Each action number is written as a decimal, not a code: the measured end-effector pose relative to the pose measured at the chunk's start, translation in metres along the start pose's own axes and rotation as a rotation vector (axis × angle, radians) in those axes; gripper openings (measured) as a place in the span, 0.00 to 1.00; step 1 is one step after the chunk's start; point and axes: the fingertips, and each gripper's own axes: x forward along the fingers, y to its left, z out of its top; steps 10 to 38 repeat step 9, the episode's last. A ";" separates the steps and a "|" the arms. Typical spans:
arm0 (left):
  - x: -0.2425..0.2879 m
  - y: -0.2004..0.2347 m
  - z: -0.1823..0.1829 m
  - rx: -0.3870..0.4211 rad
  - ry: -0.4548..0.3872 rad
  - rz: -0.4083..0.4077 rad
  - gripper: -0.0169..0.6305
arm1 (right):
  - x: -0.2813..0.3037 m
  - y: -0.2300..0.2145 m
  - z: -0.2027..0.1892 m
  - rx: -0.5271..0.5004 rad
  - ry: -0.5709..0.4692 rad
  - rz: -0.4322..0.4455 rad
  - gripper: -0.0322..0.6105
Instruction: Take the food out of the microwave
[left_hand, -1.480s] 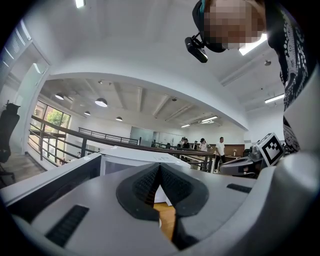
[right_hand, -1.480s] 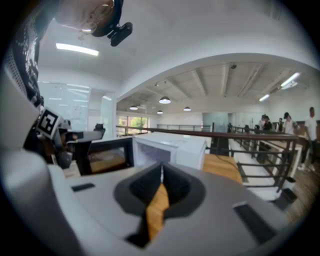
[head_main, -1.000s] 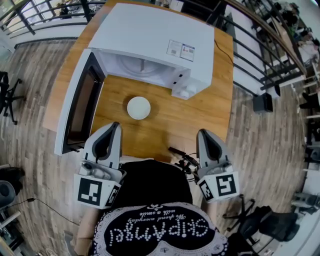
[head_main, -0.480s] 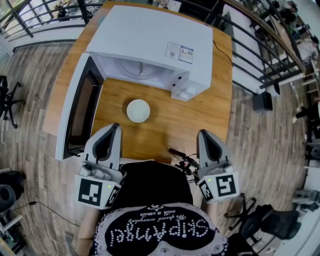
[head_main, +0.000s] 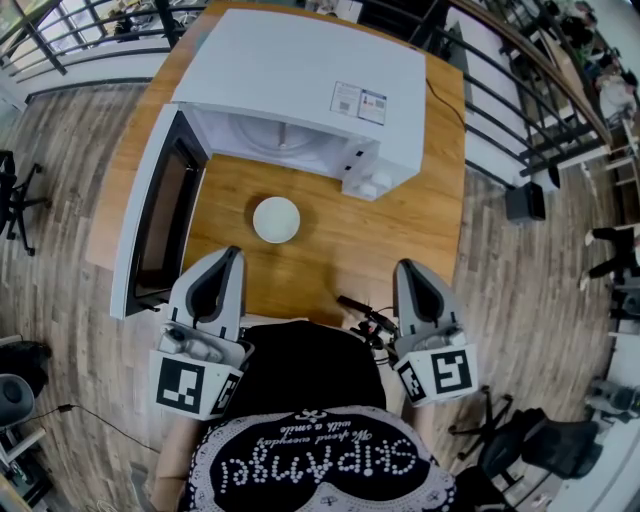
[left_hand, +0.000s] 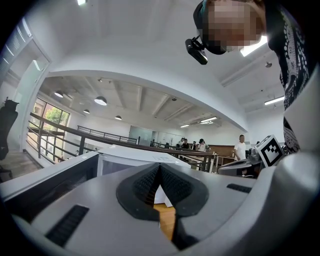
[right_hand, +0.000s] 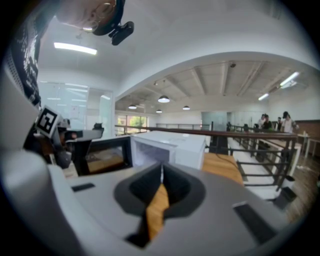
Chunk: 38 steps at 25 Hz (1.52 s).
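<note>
- Head view: locates bowl (head_main: 277, 219) on table (head_main: 425, 225), just outside open microwave (head_main: 300, 70); places left gripper (head_main: 230, 253) and right gripper (head_main: 404, 266) at near edge, apart from bowl.
- Left gripper view: shows jaws clenched together, empty.
- Right gripper view: shows jaws clenched together, empty.

far right edge, passer-by's legs (head_main: 603, 240) stepped further along the wooden floor (head_main: 520, 300), lower in view

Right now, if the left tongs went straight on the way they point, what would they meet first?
Probably the open microwave: the left tongs, shut, aim across the table at its cavity. The white dish lies low and slightly right of that line, so it is likely missed; depth is unclear.
</note>
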 end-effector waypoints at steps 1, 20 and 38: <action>0.000 -0.001 0.000 -0.005 -0.005 -0.005 0.07 | -0.001 0.000 0.000 0.001 -0.002 0.000 0.11; -0.002 -0.005 0.004 -0.017 -0.041 -0.012 0.07 | -0.002 -0.002 -0.001 0.003 -0.012 0.000 0.11; -0.002 -0.005 0.004 -0.017 -0.041 -0.012 0.07 | -0.002 -0.002 -0.001 0.003 -0.012 0.000 0.11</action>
